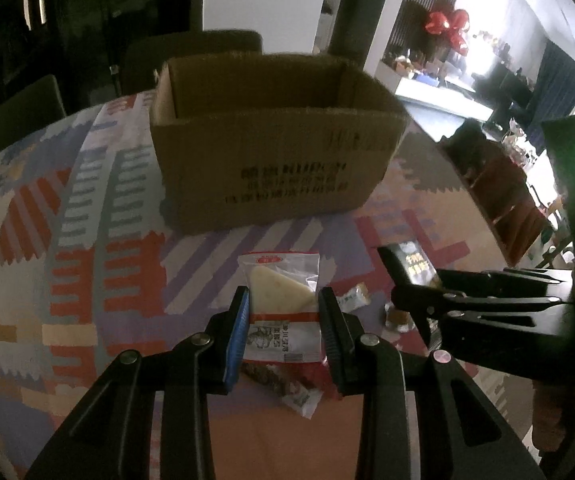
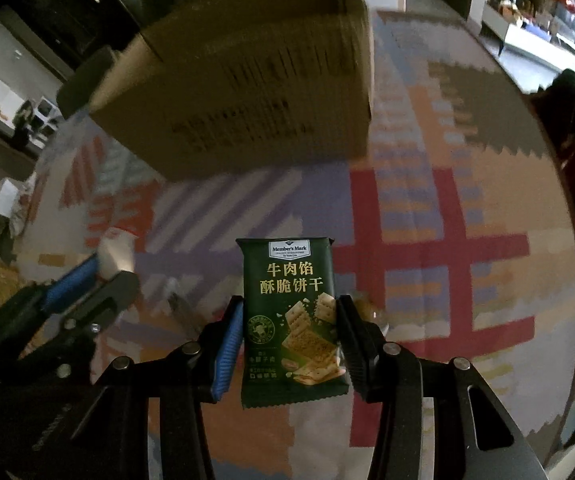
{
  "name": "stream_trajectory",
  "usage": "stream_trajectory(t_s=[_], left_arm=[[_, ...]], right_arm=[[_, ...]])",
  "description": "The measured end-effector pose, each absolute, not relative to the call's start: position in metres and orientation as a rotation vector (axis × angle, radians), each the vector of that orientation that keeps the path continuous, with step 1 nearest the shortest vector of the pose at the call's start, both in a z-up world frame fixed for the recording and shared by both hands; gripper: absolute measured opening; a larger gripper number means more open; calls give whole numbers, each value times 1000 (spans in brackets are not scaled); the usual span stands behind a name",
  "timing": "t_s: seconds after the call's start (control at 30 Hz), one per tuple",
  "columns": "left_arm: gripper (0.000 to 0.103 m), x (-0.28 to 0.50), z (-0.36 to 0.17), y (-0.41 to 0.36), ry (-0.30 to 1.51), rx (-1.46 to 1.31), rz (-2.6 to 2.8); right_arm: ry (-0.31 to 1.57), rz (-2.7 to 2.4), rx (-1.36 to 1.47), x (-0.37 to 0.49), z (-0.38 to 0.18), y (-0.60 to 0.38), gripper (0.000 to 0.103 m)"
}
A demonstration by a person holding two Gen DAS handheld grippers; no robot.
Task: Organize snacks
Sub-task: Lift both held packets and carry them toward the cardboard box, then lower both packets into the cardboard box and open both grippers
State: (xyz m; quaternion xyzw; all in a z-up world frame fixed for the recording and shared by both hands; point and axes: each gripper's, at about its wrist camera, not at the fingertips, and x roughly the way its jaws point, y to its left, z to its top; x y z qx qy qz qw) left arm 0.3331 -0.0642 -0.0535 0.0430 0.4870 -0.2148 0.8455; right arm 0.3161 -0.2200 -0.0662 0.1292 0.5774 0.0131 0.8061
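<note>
Cracker pack [image 2: 293, 328] clamped btwn right tongs [image 2: 290, 344] (upright), box [image 2: 247, 80] beyond.

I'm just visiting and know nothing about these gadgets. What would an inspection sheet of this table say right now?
Surface: round table under a colourful patterned cloth.
Job's things: open cardboard box; white snack packet; green cracker packet.
Clutter: small wrapped sweet, brown snack pack and a small cup-shaped item on the cloth.
Grippers: left gripper shut on the white snack packet; right gripper shut on the green cracker packet, off the cloth.
Cables: nothing seen.
Surroundings: dark chairs behind the box; dim room, bright counter at right.
</note>
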Motion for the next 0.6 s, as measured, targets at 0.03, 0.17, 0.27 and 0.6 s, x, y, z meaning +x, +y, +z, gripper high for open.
stream_trajectory(t_s=[0.03, 0.17, 0.27, 0.6], left_arm=[[34, 335, -49, -64, 1018, 90, -454], [34, 344, -28, -62, 976, 85, -456], [34, 352, -16, -59, 953, 78, -460], [34, 392, 22, -63, 892, 100, -442]], right_arm=[[1213, 30, 275, 318, -57, -220, 47], [1134, 32, 259, 325, -30, -218, 47], [1091, 40, 259, 333, -13, -216, 47], [1002, 50, 241, 367, 20, -216, 47]])
